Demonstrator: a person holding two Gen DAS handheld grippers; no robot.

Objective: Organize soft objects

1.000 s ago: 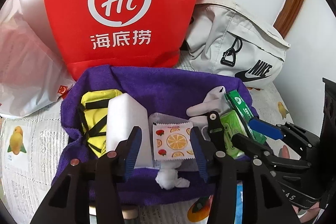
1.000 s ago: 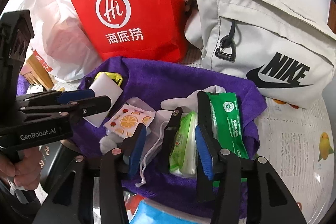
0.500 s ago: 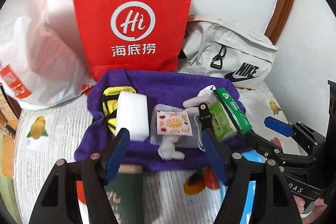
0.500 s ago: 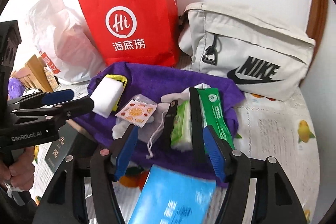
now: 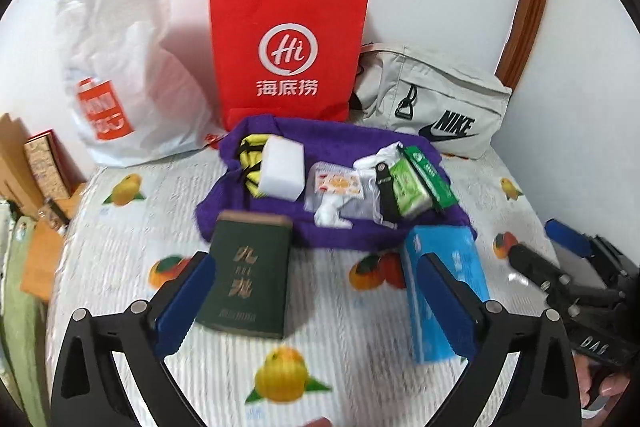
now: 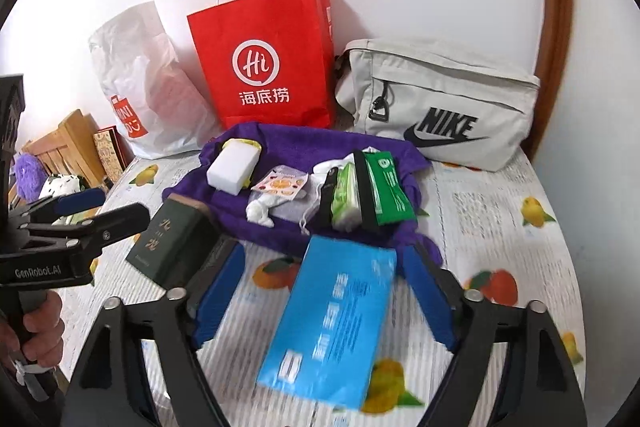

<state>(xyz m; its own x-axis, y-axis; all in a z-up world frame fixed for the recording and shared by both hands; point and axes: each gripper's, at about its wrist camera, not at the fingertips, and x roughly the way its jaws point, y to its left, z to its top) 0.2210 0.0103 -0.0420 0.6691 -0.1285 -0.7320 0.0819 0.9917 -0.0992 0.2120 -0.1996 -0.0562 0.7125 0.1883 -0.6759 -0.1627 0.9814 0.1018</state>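
Observation:
A purple towel (image 5: 304, 135) (image 6: 296, 143) lies on the bed and carries soft items: a white sponge (image 5: 282, 167) (image 6: 233, 165), a yellow-black cloth (image 5: 248, 155), a fruit-print packet (image 5: 340, 183) (image 6: 284, 183), a white sock (image 5: 332, 215), a green tissue pack (image 5: 408, 187) (image 6: 346, 195) and a green sachet (image 5: 430, 173) (image 6: 386, 187). My left gripper (image 5: 316, 303) is open and empty, back from the towel. My right gripper (image 6: 324, 291) is open and empty above a blue pack (image 6: 332, 319).
A dark green box (image 5: 250, 279) (image 6: 170, 243) and the blue pack (image 5: 444, 287) lie in front of the towel. A red paper bag (image 5: 286, 55), a white plastic bag (image 5: 120, 67) and a grey Nike bag (image 5: 436, 107) stand behind it against the wall. Wooden furniture (image 6: 68, 143) is at left.
Both grippers have pulled back and up from the towel, opening wider. The green box and blue pack have come into view in front of the towel.

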